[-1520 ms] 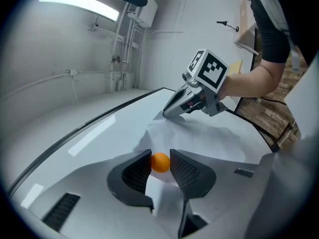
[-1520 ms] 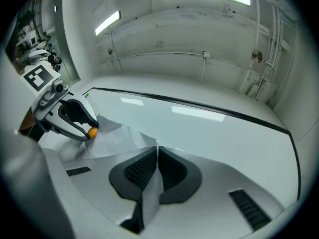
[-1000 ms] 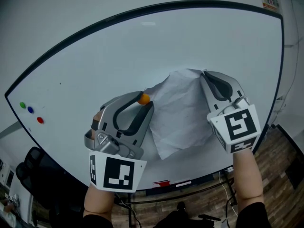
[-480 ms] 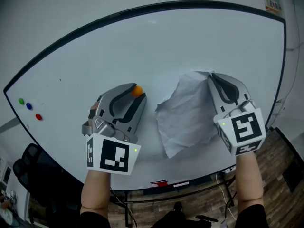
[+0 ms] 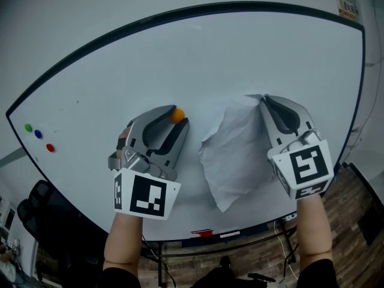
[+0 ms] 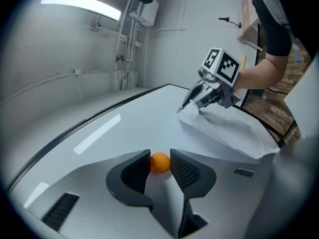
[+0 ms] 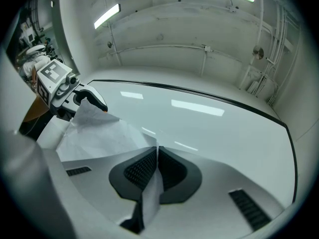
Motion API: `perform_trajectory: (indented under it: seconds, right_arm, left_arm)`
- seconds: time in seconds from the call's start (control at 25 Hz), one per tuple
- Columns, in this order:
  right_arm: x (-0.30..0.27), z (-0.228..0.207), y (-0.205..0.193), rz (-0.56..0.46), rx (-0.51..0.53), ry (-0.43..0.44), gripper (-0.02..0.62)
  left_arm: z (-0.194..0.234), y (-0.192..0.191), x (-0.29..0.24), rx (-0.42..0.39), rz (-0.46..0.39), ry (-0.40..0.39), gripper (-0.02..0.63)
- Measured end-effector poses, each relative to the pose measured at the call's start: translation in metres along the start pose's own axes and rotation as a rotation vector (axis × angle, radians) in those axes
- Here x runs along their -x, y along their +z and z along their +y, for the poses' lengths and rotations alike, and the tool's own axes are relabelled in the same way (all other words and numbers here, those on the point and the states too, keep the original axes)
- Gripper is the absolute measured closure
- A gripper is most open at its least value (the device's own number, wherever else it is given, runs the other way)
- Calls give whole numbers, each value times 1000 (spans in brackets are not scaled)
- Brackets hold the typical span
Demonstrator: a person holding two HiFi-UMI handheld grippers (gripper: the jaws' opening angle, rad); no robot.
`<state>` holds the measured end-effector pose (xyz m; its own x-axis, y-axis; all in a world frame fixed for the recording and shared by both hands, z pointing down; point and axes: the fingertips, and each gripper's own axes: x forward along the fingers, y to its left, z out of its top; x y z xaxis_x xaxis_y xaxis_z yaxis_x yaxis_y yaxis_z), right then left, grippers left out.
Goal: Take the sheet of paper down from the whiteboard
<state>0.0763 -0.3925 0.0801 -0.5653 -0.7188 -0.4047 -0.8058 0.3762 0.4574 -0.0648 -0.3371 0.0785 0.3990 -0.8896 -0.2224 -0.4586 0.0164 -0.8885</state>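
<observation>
A crumpled white sheet of paper (image 5: 237, 155) hangs against the whiteboard (image 5: 180, 59). My right gripper (image 5: 262, 99) is shut on the sheet's top right corner, and the paper runs between its pads (image 7: 156, 151). The sheet's left edge (image 7: 99, 133) curls free of the board. To its left, my left gripper (image 5: 176, 117) is shut on a small round orange magnet (image 5: 176, 114), pinched between both pads (image 6: 160, 162) close to the board surface and clear of the paper (image 6: 229, 133).
Green (image 5: 27, 127), blue (image 5: 38, 134) and red (image 5: 50, 147) magnets sit near the whiteboard's left end. A red marker (image 5: 204, 233) lies on the ledge under the board. Wooden floor and cables show below on the right.
My left gripper has carried the orange magnet leftward, away from the sheet's top left corner. That corner has come loose, and the sheet now hangs from the right gripper alone.
</observation>
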Motion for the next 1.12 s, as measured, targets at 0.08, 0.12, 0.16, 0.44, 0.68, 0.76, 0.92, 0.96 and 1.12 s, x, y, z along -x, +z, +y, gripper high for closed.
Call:
perform_trajectory:
  seconds: [0.08, 0.12, 0.16, 0.44, 0.68, 0.76, 0.92, 0.96, 1.12]
  right_arm:
    - [1, 0, 1, -12, -6, 2, 571]
    - [2, -1, 2, -15, -8, 2, 571]
    - [3, -1, 3, -19, -10, 3, 571]
    - [7, 7, 1, -13, -15, 23, 571]
    - [6, 19, -1, -16, -31, 46, 571]
    - [7, 22, 0, -16, -37, 49, 571]
    - [11, 24, -4, 1, -31, 55, 571]
    - [11, 26, -6, 6, -30, 59, 571]
    - [15, 32, -12, 13, -58, 68, 571]
  left_arm:
    - [-2, 2, 2, 5, -11, 3, 474]
    - [-3, 2, 3, 9, -15, 3, 474]
    - [-4, 3, 4, 14, -17, 4, 474]
    - [-6, -5, 17, 51, -33, 10, 489]
    - [-14, 1, 26, 42, -58, -36, 594]
    - [-18, 1, 26, 83, -77, -64, 594]
    - [-25, -5, 29, 159, -90, -97, 594]
    - [-27, -7, 29, 173, -89, -99, 594]
    - [-36, -15, 30, 247, -117, -103, 595]
